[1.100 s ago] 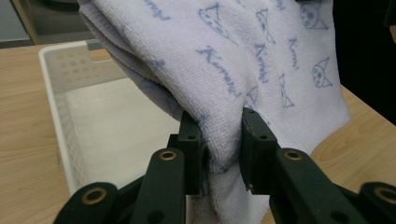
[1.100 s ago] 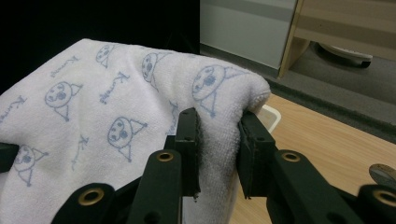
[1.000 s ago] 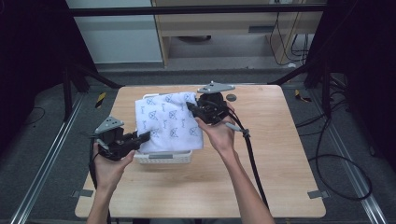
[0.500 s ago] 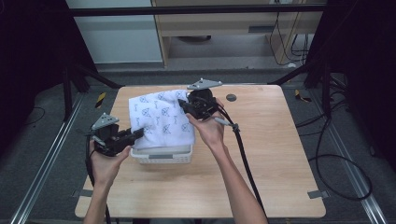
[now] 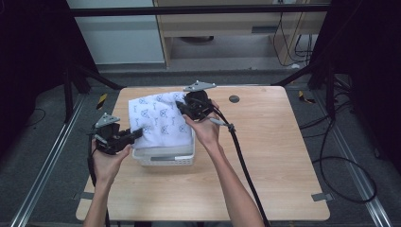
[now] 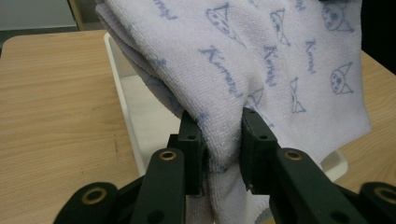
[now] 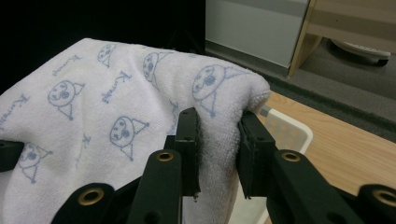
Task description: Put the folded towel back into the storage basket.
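A white towel [image 5: 158, 120] printed with blue cartoon faces hangs stretched over a white plastic basket [image 5: 165, 157] on the wooden table. My left gripper [image 5: 138, 134] is shut on the towel's near left edge; in the left gripper view the cloth [image 6: 261, 70] is bunched between the jaws of the left gripper [image 6: 222, 140]. My right gripper [image 5: 180, 107] is shut on the far right corner; in the right gripper view the folded corner [image 7: 224, 93] is pinched by the right gripper [image 7: 218, 140], above the basket's rim [image 7: 292, 130].
The wooden table [image 5: 265, 156] has bare room to the right and front of the basket. A small dark round disc [image 5: 234, 99] sits near the far edge. Black cables [image 5: 241, 161] trail from the right gripper across the table. Dark frame posts stand around.
Both grippers have carried the towel left and toward the far side over the basket. The right gripper moved left and away; the left one moved slightly outward.
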